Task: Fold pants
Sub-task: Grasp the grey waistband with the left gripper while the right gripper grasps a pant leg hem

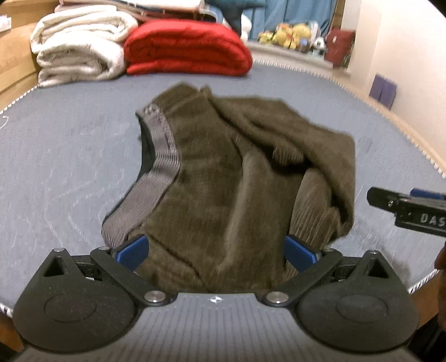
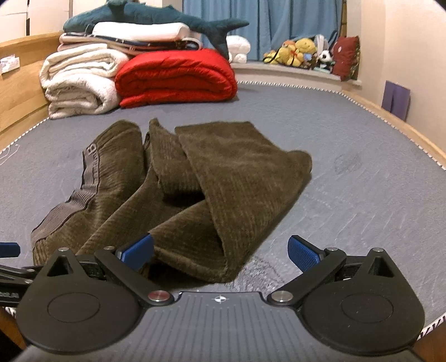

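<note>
Olive-brown corduroy pants (image 1: 211, 178) with a grey elastic waistband (image 1: 160, 156) lie bunched on a blue-grey mattress (image 1: 61, 156). My left gripper (image 1: 216, 253) is open, its blue pads on either side of the pants' near edge, cloth between them. In the right wrist view the pants (image 2: 195, 189) lie folded over themselves, waistband (image 2: 72, 200) at the left. My right gripper (image 2: 220, 252) is open, with the near folded corner of a leg between its pads. The right gripper (image 1: 407, 208) also shows at the right edge of the left wrist view.
A rolled red blanket (image 2: 175, 76) and white blankets (image 2: 80, 80) are stacked at the far end of the mattress (image 2: 362, 167). A plush shark (image 2: 156, 16) lies on top. Soft toys (image 2: 298, 50) sit on the sill. A wooden frame (image 2: 395, 125) borders the mattress.
</note>
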`<state>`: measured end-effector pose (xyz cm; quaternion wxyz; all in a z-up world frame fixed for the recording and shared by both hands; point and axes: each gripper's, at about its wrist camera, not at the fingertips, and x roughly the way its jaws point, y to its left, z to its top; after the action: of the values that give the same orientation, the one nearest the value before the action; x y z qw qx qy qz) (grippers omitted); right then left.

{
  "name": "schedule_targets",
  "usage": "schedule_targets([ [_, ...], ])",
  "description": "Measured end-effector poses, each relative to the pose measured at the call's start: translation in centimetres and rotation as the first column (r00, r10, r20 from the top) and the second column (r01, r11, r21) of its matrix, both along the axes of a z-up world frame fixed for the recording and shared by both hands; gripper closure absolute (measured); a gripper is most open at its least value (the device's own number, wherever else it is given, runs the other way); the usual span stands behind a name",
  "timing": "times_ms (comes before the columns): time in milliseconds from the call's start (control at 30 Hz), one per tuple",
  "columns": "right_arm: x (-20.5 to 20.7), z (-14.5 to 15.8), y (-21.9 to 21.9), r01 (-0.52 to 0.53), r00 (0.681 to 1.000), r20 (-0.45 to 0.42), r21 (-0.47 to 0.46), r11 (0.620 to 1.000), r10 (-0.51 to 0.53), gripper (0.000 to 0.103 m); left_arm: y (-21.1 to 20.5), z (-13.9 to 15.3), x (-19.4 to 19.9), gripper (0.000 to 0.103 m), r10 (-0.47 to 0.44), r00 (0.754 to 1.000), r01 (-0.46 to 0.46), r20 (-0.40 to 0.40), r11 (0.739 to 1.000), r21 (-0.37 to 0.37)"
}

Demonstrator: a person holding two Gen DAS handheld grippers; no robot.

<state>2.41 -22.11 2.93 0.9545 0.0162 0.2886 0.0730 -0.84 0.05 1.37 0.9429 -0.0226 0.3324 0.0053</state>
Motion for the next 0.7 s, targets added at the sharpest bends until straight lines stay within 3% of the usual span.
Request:
schedule_targets([
  [133,0.0,0.8,-1.3,0.047,0.997,0.055,0.039,0.998,-0.05,0.019,0.5,4.0,-0.1,0.003,-0.031,0.981,0.032,0.192,0.999,-0.002],
  [167,0.2,1.2,-1.7,0.058,0.996,0.06,0.053,0.997,-0.062,0.024,0.9,5.4,0.2,0.011,-0.047,0.975,0.05,0.216,0.999,-0.009],
  [200,0.5,1.7,-2.0,0.065,0.996,0.057,0.064,0.996,-0.068,0.03,1.3,6.3,0.8,0.028,-0.056,0.977,0.063,0.205,0.998,-0.026],
  [300,1.5,4.2,-3.1,0.069,0.995,0.059,0.108,0.992,-0.075,0.043,2.6,9.0,4.1,0.052,-0.1,0.983,0.107,0.157,0.994,-0.034],
  [400,2.9,7.4,-3.0,0.034,0.991,0.125,0.088,0.995,-0.045,0.05,5.1,11.1,7.9,0.053,-0.053,0.985,0.071,0.165,0.993,-0.099],
  [500,5.3,10.3,-2.5,0.002,0.981,0.192,0.048,0.999,-0.011,0.049,6.6,11.5,13.0,0.053,-0.004,0.992,0.017,0.127,0.995,-0.101],
  [533,6.5,10.8,-2.0,-0.019,0.979,0.204,0.022,1.0,0.015,0.049,7.9,11.0,13.9,0.052,0.015,0.992,0.004,0.127,0.989,-0.145],
  [633,9.8,11.2,-0.6,-0.069,0.977,0.198,-0.033,0.997,0.075,0.039,10.3,8.7,17.5,0.052,0.053,0.985,-0.039,0.164,0.995,-0.089],
  [700,11.9,10.3,0.5,-0.097,0.978,0.178,-0.054,0.994,0.105,0.033,11.6,6.8,19.7,0.05,0.055,0.994,-0.049,0.09,0.997,-0.067],
])
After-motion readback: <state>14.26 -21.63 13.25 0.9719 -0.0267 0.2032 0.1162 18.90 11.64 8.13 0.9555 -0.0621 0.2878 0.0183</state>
